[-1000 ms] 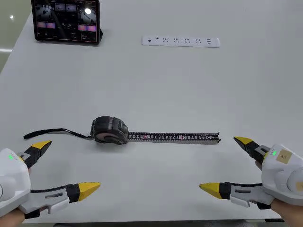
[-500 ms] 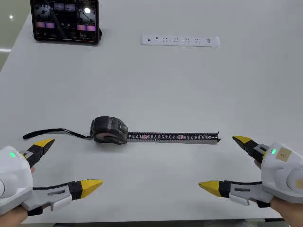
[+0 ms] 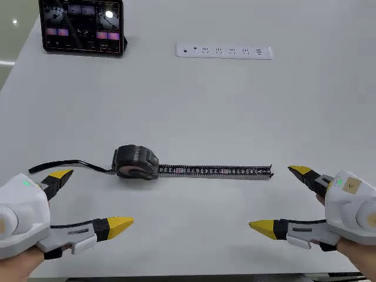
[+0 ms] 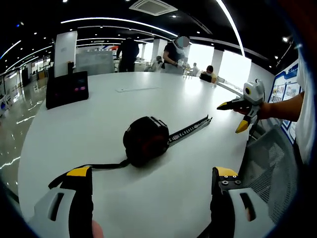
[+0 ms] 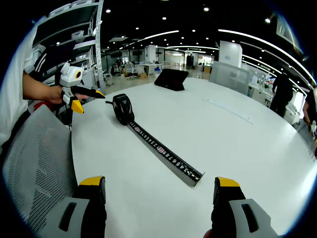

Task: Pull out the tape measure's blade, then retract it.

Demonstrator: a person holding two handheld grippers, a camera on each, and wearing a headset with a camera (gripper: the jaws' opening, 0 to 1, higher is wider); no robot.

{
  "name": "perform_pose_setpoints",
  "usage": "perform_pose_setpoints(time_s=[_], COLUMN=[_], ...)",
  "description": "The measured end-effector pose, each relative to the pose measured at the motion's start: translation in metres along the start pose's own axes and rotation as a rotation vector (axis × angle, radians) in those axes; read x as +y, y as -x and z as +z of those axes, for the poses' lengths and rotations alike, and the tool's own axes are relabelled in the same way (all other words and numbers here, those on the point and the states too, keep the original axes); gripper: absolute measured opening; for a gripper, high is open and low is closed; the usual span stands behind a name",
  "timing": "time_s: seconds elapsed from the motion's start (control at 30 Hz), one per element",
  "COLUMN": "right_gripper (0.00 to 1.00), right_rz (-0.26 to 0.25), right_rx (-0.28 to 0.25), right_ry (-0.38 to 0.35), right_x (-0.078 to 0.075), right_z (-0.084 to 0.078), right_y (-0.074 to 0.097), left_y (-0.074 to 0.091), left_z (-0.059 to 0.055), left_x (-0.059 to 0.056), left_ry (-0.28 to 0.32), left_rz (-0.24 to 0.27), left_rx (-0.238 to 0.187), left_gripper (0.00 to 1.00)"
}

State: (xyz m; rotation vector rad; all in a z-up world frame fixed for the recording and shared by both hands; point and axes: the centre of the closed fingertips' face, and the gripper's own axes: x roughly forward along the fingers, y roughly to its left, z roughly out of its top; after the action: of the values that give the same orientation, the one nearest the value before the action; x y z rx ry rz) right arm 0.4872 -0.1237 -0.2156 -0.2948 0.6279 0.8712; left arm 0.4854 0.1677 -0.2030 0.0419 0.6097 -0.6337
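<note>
While the tape measure (image 3: 136, 163) lies on the white table (image 3: 194, 106) with its blade (image 3: 214, 171) drawn out flat, the left gripper (image 3: 96, 198) hovers near the tape measure's strap (image 3: 64, 164), jaws wide apart and empty. The right gripper (image 3: 274, 198), jaws likewise spread, hangs near the blade's tip. A tablet (image 3: 82, 26) and a power strip (image 3: 224, 51) sit well beyond the tape measure.

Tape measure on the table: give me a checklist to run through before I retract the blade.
1. The blade is pulled out and lies flat on the table: ok.
2. The case is free of both tongs: ok.
3. The left tongs are open and empty: ok.
4. The right tongs are open and empty: ok.
5. The strap trails away from the blade: ok.
6. The blade lock is released: cannot tell.
</note>
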Motion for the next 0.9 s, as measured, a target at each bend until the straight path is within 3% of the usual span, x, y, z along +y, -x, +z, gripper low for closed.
perform_pose_setpoints(time_s=[0.37, 0.9], right_gripper=[0.85, 0.82], right_rz=[0.014, 0.031], right_rx=[0.024, 0.062], right_ry=[0.018, 0.048], right_x=[-0.010, -0.026], right_z=[-0.005, -0.011], right_y=[0.000, -0.004], left_y=[-0.014, -0.039], left_z=[0.009, 0.024], left_x=[0.005, -0.001], left_ry=[0.049, 0.127], left_rz=[0.025, 0.023], left_rx=[-0.009, -0.041], left_gripper=[0.98, 0.98])
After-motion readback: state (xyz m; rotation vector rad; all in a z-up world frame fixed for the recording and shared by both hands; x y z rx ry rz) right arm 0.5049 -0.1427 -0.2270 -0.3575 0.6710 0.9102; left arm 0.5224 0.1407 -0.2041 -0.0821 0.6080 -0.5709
